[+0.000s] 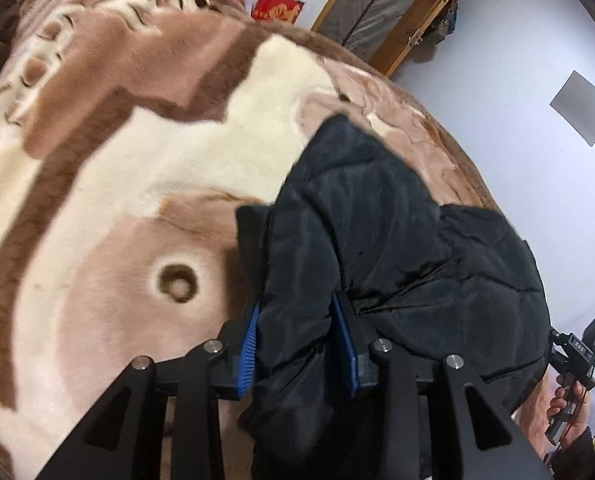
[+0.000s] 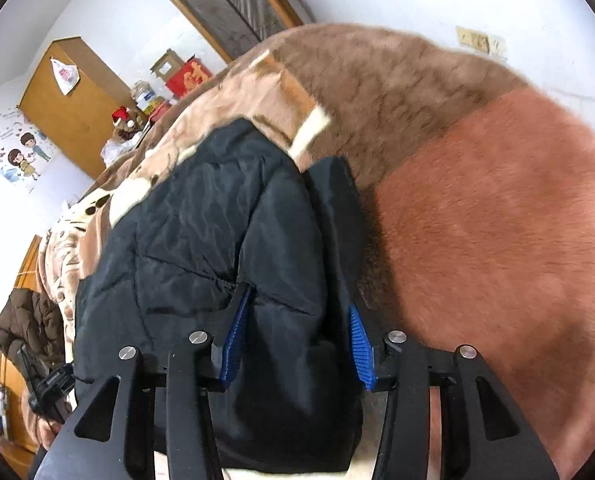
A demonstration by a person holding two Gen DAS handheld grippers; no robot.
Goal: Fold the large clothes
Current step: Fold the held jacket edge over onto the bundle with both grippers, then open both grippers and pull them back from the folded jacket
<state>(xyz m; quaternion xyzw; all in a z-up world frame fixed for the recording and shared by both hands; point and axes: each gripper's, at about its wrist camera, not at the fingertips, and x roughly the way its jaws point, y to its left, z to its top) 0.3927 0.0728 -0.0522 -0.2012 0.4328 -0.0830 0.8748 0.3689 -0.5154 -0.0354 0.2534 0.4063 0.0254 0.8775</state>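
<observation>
Left wrist view: a black padded jacket (image 1: 377, 240) lies on a blanket (image 1: 117, 184). Both grippers, left (image 1: 297, 320) and right (image 2: 297, 312), stand apart around its folds. It looks soft, bulky, slippery; grip seams.

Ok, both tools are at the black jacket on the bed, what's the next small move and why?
Probably draw both tools back off the black jacket: the left tool and right tool straddle its fabric with jaws parted, and it already lies bunched on the blanket.
</observation>
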